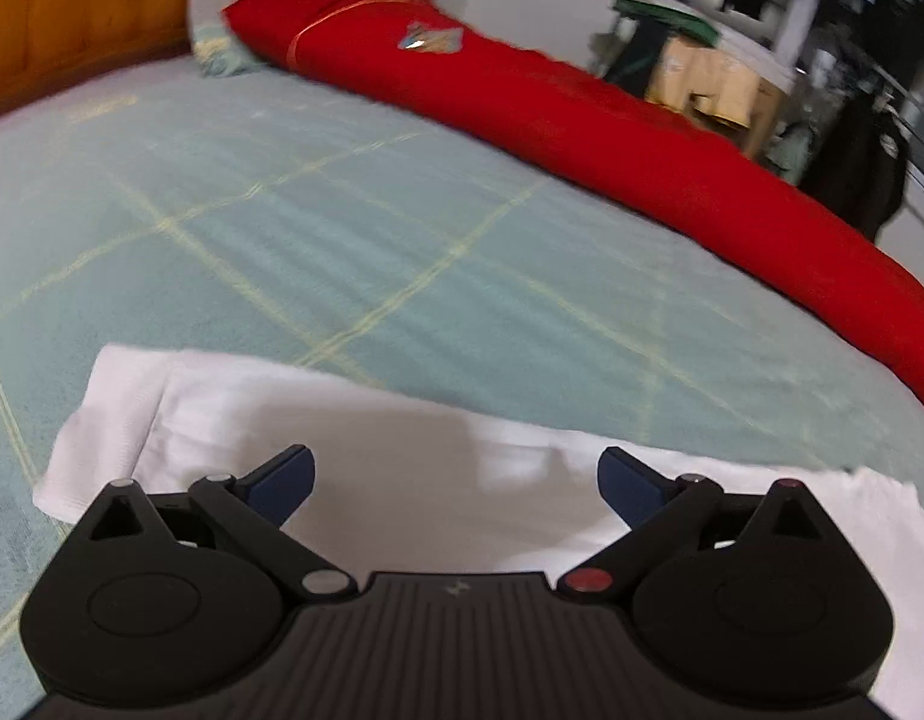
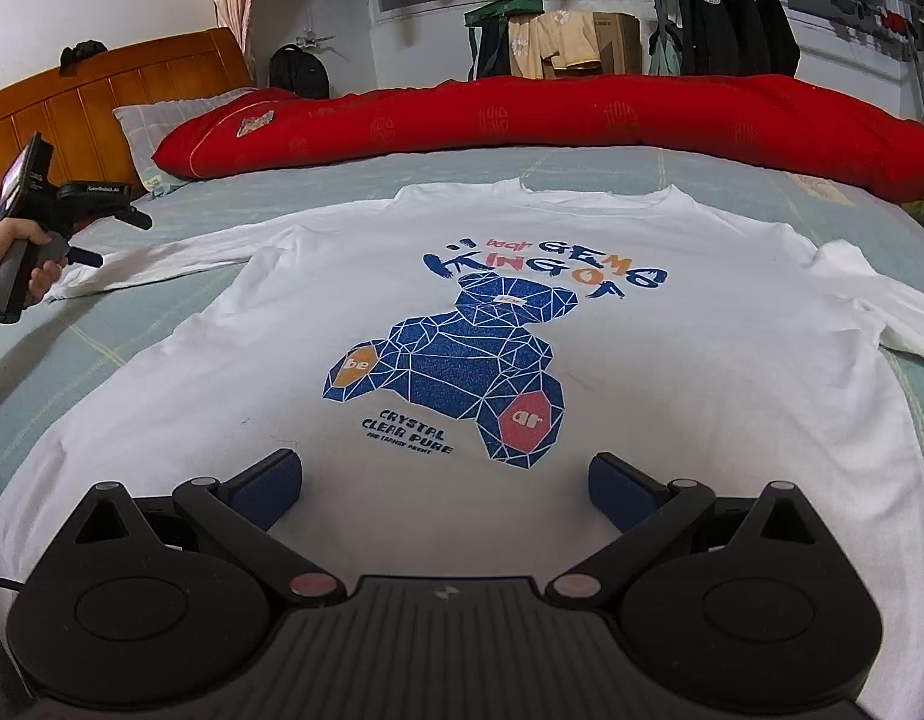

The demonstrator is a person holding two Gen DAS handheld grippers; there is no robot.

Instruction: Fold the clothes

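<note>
Now the white shirt lies flat just beyond both spread-wide grippers, left gripper and right gripper.

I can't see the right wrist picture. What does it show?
A white long-sleeved shirt with a blue bear print lies flat, front up, on a pale green bed. The right gripper hovers open over its hem; the left gripper is near one sleeve. A red quilt lies behind.
</note>
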